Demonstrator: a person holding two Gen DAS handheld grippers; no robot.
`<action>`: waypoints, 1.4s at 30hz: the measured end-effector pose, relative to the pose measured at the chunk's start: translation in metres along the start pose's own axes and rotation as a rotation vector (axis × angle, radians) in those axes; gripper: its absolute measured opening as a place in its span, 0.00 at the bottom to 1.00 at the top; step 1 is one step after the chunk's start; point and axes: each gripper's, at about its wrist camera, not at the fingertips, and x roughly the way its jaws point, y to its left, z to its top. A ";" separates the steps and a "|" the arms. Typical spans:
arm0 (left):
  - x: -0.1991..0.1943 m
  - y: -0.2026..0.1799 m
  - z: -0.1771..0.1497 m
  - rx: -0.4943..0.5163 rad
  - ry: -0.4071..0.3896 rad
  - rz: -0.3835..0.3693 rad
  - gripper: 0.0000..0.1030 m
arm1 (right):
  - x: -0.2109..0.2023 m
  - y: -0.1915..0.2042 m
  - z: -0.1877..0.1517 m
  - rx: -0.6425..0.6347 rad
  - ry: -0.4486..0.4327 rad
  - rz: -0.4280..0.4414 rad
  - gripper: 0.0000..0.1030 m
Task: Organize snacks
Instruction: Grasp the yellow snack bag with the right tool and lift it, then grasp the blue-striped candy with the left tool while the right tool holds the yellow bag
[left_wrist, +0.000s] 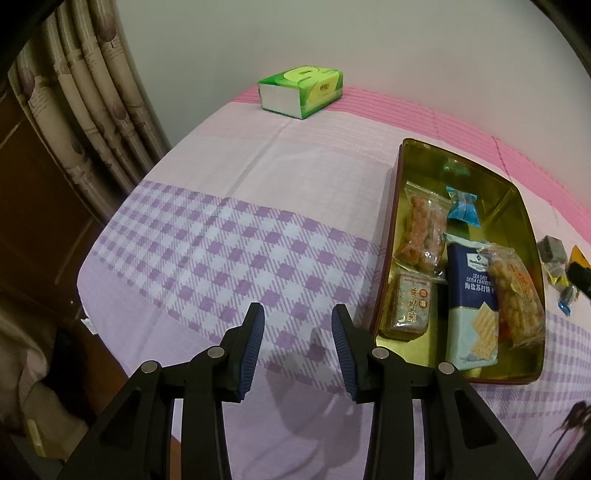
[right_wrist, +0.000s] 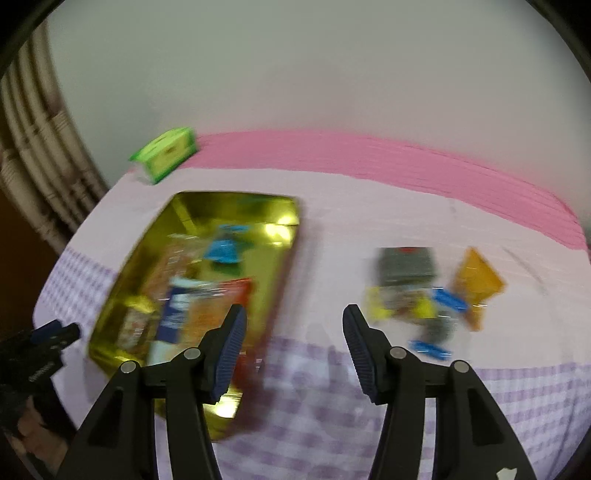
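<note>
Navy cracker packet (left_wrist: 471, 302) in gold tin (left_wrist: 524, 221) reads "SEA SALT SODA".

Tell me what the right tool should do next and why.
Probably carry the right tool, open and empty, to the loose snacks lying on the cloth to the right of the gold tray and close on one. The tray already holds several packets, while that blurred pile still sits outside it.

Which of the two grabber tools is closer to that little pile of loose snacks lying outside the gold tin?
Right. The right gripper hovers by the tin's edge, the loose snack pile just ahead to its right. The left gripper sits beyond the gold tin, on the far side.
</note>
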 end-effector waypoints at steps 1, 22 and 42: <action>0.000 0.000 0.000 0.003 0.000 0.000 0.38 | 0.000 -0.013 0.000 0.016 -0.001 -0.020 0.50; -0.019 -0.036 0.000 0.140 -0.065 -0.003 0.39 | 0.053 -0.163 0.002 0.102 0.008 -0.150 0.50; -0.045 -0.227 -0.003 0.471 -0.054 -0.292 0.45 | 0.052 -0.231 -0.033 0.160 -0.045 -0.197 0.33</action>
